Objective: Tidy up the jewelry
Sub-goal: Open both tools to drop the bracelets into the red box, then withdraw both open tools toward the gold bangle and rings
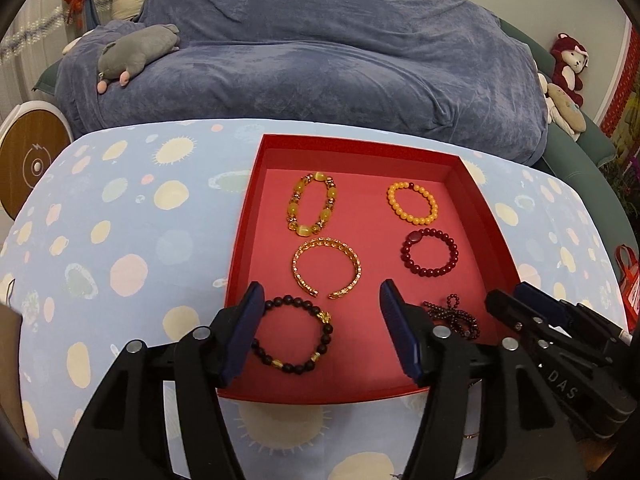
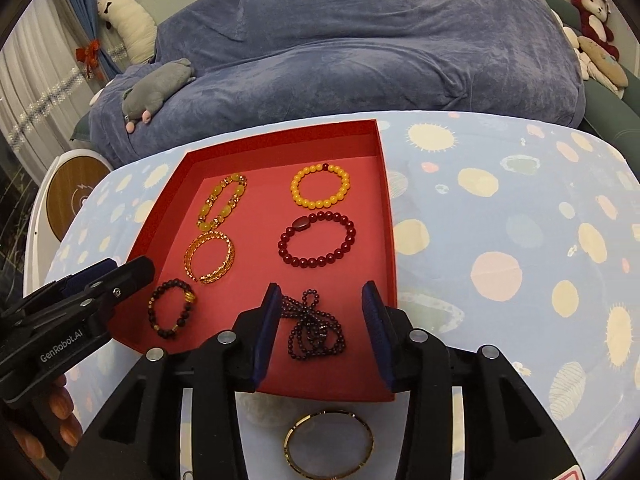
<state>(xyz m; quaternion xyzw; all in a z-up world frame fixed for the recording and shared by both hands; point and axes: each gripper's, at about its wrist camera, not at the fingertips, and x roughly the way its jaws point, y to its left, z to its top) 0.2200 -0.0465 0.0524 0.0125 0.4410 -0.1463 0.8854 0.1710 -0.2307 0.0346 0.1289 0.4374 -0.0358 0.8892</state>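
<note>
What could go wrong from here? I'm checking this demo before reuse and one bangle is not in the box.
1. The thin gold bangle lies flat on the tablecloth close against the red tray's near wall; the open right gripper may bump the wall or slip off it.
2. The tangled dark bead strand sits between the right gripper's fingers; closing there could snag it.
3. The open left gripper works close by, over the black bead bracelet, so the grippers could collide.

Lighting: even, soft indoor light; you get no hard shadows and no glare on the red tray. Focus: sharp at centre. Distortion: strong fisheye bowing of the surface, dark rounded corners in both views.
</note>
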